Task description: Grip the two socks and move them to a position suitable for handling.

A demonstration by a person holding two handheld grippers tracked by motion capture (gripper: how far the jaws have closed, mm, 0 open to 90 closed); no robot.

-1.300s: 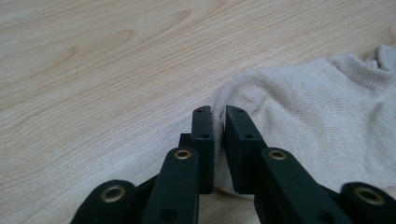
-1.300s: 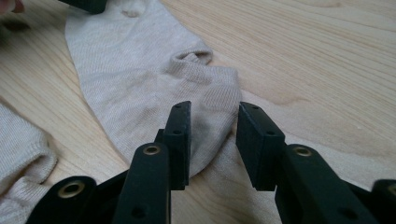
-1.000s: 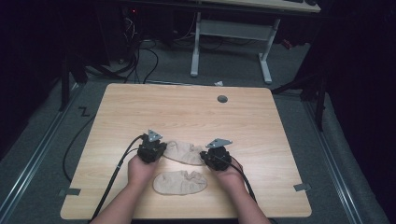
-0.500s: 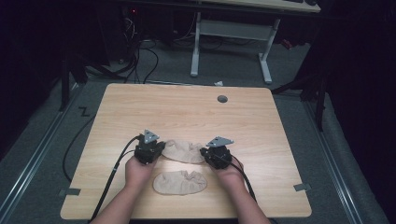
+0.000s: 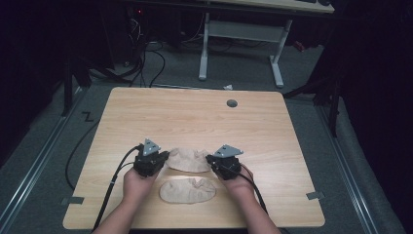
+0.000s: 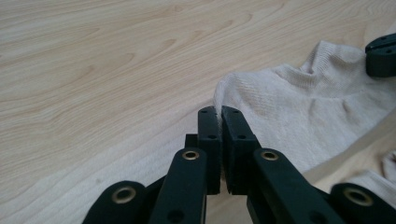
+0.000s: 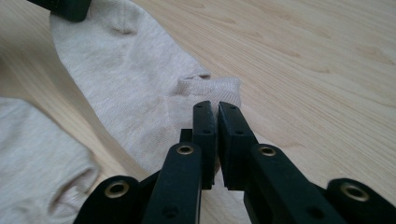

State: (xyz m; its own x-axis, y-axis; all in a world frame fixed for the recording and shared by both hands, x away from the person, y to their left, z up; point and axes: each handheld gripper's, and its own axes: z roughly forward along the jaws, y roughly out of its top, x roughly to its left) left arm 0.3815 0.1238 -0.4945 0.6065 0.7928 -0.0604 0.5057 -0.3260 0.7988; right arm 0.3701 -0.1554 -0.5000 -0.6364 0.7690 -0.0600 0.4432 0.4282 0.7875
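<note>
Nearest the person, a second beige sock [image 5: 187, 190] lies flat on the wooden table [image 5: 195, 117] between the two hands. Just beyond it lies the first beige sock [image 5: 189, 160] — the left gripper [image 5: 164, 157] pinches its edge at 9 o'clock, the right gripper [image 5: 210, 159] at 3 o'clock, both sets of jaws closed onto fabric.

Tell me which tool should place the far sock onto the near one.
Right, narrowly. Both tools pinch the far sock: left tool on one end, right tool on the cuff end. The near sock lies slightly toward the right hand.
</note>
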